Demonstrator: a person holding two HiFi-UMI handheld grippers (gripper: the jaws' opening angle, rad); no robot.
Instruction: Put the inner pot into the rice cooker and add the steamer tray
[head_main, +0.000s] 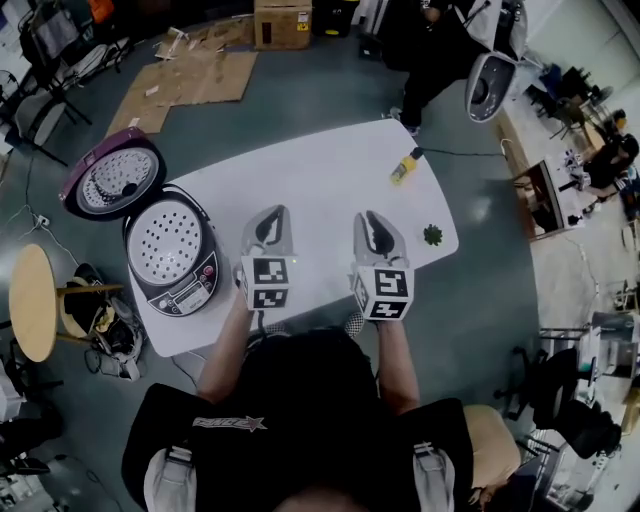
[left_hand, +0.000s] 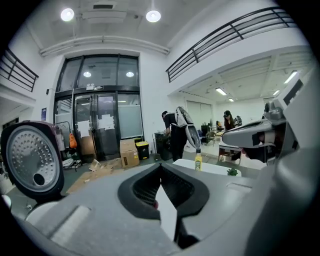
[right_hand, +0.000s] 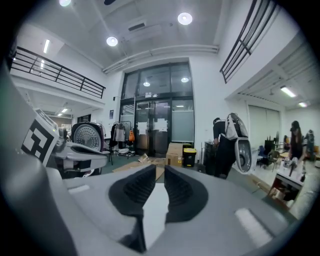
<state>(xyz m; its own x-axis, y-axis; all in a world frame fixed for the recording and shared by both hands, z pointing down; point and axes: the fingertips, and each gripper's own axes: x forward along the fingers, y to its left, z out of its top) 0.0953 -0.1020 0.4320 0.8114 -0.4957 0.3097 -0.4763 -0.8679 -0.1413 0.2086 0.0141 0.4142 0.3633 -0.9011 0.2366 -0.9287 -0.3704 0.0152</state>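
Note:
The rice cooker (head_main: 172, 262) stands at the left end of the white table (head_main: 320, 165) with its purple lid (head_main: 112, 177) swung open. A white perforated steamer tray (head_main: 165, 240) fills its mouth; no inner pot shows apart from it. My left gripper (head_main: 268, 222) hovers over the table's middle, right of the cooker, shut and empty. My right gripper (head_main: 376, 226) hangs beside it, its jaws a little apart with nothing between them. In the left gripper view the left gripper (left_hand: 161, 167) shows its tips meeting, with the lid (left_hand: 31, 160) at far left. In the right gripper view a narrow gap shows in the right gripper (right_hand: 160, 170).
A yellow bottle (head_main: 404, 168) lies near the table's far edge and a small green plant (head_main: 433, 235) at its right end. A round wooden stool (head_main: 30, 300) stands left of the table. Flattened cardboard (head_main: 190, 80) covers the floor beyond, and a person (head_main: 440, 50) stands past the far right corner.

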